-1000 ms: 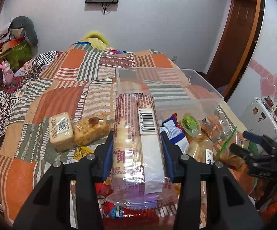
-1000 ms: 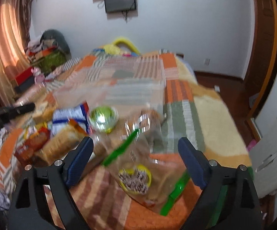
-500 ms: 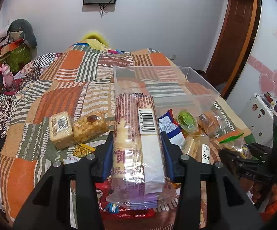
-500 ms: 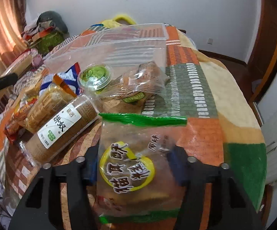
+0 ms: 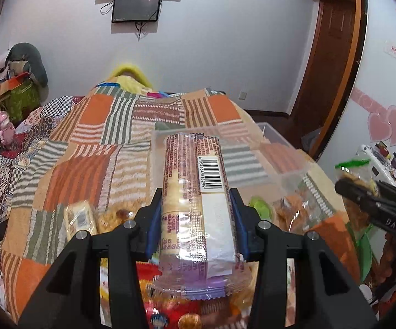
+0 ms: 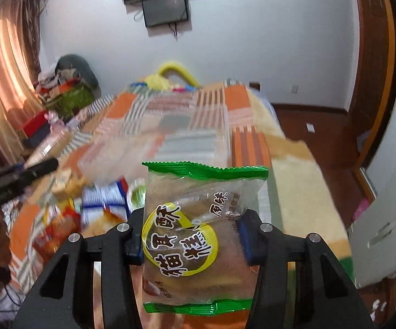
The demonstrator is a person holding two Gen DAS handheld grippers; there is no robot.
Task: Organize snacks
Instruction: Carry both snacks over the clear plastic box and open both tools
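Bedroom scene: patchwork bedspread [image 5: 93, 142] in orange/grey stripes fills the lower half, white wall at 12 with a mounted screen [image 5: 137, 6], wooden door [image 5: 332, 63] at 2.

Left gripper [image 5: 196, 219] is clamped on a long biscuit roll [image 5: 196, 200], barcode side up, roll pointing toward 12, blue pads pressed against both its sides. Clear plastic bin [image 5: 277, 137] sits on the bed just beyond the roll's far end, running to 2.

Right gripper [image 6: 191, 235] is clamped on a green-edged snack bag [image 6: 198, 227] with a yellow ring label, held upright, above the bedspread. It also shows at 3 in the left view.

Loose snacks on the bed: two small wrapped cakes [image 5: 81, 219] at 9 of the left gripper, green-lidded cup [image 5: 261, 208] and clear pastry pack [image 5: 296, 211] at 3, blue-white packet [image 6: 107, 200] at 9 of the bag. Snacks below the left gripper are blurred.
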